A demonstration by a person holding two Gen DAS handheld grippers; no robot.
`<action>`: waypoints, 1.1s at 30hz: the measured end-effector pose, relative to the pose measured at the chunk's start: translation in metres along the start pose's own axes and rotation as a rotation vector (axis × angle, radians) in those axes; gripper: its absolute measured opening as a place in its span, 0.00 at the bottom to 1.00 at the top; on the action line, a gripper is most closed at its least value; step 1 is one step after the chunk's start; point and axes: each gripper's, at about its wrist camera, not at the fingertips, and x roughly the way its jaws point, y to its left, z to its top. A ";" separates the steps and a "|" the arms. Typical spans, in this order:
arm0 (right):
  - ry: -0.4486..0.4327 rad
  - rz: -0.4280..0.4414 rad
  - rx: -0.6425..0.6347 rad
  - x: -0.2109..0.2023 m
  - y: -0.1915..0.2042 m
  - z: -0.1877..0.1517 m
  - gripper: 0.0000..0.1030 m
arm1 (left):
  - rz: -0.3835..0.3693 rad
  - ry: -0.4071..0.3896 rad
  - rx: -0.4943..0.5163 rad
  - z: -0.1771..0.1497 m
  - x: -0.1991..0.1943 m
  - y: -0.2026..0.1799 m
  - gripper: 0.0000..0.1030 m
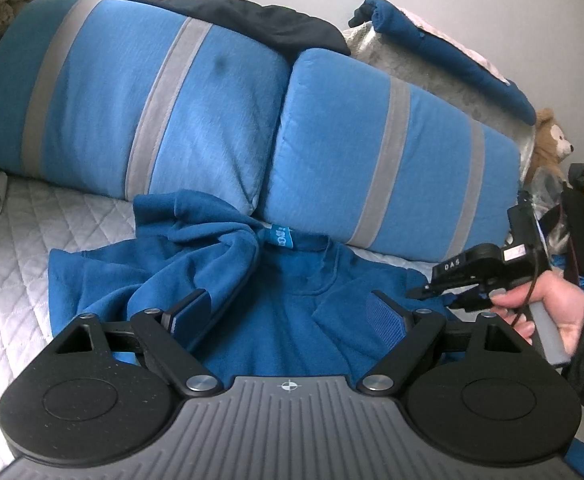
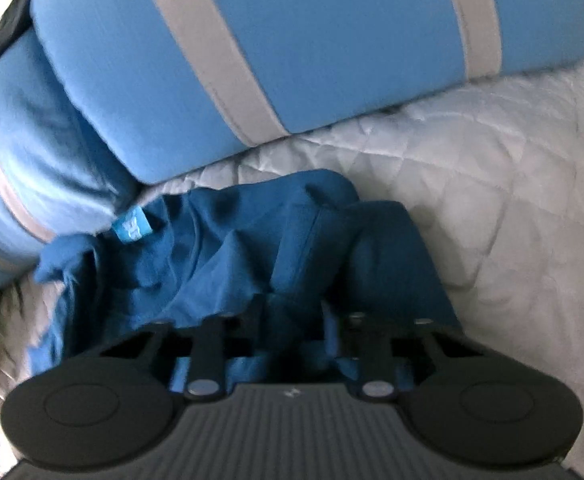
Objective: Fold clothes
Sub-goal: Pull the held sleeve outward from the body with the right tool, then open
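A dark blue sweatshirt (image 1: 292,312) lies crumpled on the white quilted bed (image 1: 23,248), its collar with a light blue label (image 1: 280,237) against the pillows. My left gripper (image 1: 292,304) is open, its fingers spread wide just above the sweatshirt's chest. My right gripper (image 1: 432,290) shows at the right, held in a hand, its jaws shut on the sweatshirt's right shoulder or sleeve edge. In the right wrist view the sweatshirt (image 2: 227,248) bunches up between the closed fingers of the gripper (image 2: 292,320), and its label (image 2: 131,227) is at the left.
Two blue pillows with grey stripes (image 1: 163,96) (image 2: 300,48) lean along the back of the bed. Dark clothing (image 1: 259,20) lies on top of them. A teddy bear (image 1: 550,140) and clutter sit at the far right. Quilted bed (image 2: 492,200) extends to the right.
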 end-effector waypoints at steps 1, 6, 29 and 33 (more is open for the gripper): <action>-0.018 -0.007 -0.047 -0.002 0.004 -0.002 0.20 | 0.000 0.000 -0.001 0.000 0.000 0.000 0.83; -0.155 -0.095 -0.311 -0.025 0.026 -0.009 0.19 | 0.001 0.002 0.002 0.000 0.001 0.001 0.83; -0.550 -0.504 -0.355 -0.182 -0.097 0.027 0.19 | 0.018 0.001 0.017 -0.001 -0.001 -0.004 0.83; -0.558 -0.553 -0.297 -0.202 -0.126 0.022 0.19 | 0.017 0.003 0.023 -0.002 0.000 -0.005 0.83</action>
